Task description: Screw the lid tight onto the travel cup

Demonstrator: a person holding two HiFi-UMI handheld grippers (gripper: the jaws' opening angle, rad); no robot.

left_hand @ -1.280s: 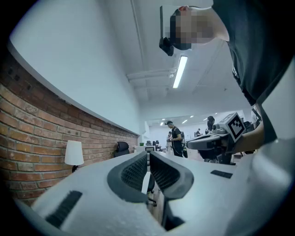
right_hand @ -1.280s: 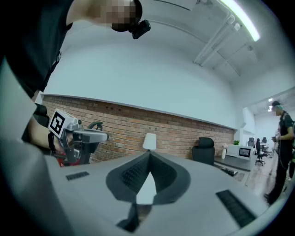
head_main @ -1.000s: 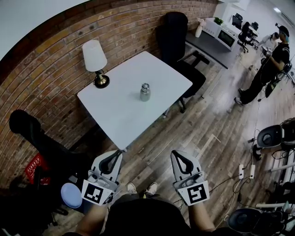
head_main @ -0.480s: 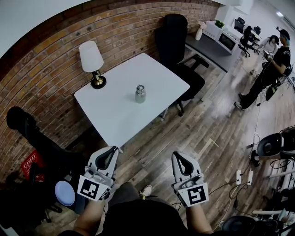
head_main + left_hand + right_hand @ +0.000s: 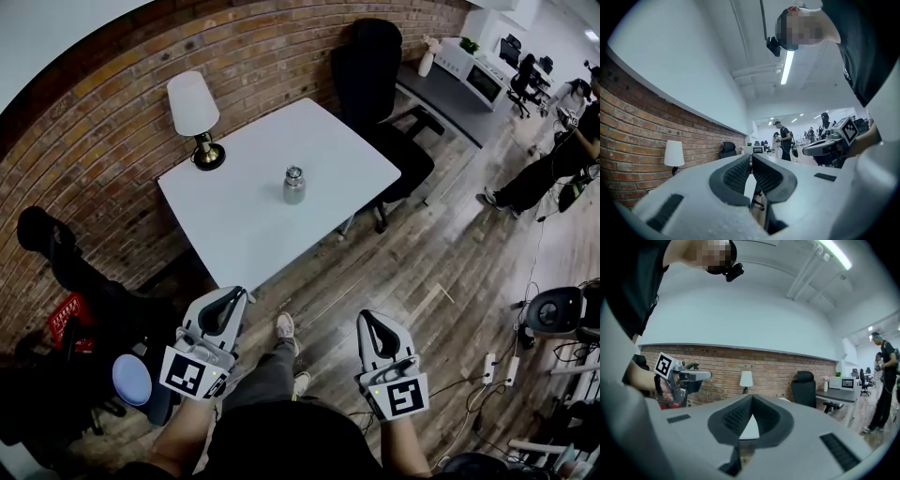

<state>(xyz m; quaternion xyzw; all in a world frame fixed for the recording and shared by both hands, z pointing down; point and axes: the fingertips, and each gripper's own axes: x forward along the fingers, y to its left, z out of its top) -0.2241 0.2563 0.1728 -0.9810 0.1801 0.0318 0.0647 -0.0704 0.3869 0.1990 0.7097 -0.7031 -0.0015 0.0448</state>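
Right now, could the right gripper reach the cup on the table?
Probably not yet: the right gripper hangs over the floor, short of the table; the cup stands mid-table. Nothing blocks the way.

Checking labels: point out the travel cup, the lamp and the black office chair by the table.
travel cup (image 5: 294,187), head view, on its steel body.
lamp (image 5: 192,102), head view, on its white shade.
black office chair (image 5: 367,64), head view, on its backrest.

Cnt: 1 travel cup (image 5: 294,185), 1 white table (image 5: 253,234), 1 lamp (image 5: 195,117) w/ white shade, 2 grippers – left gripper (image 5: 235,293) & right gripper (image 5: 367,317).
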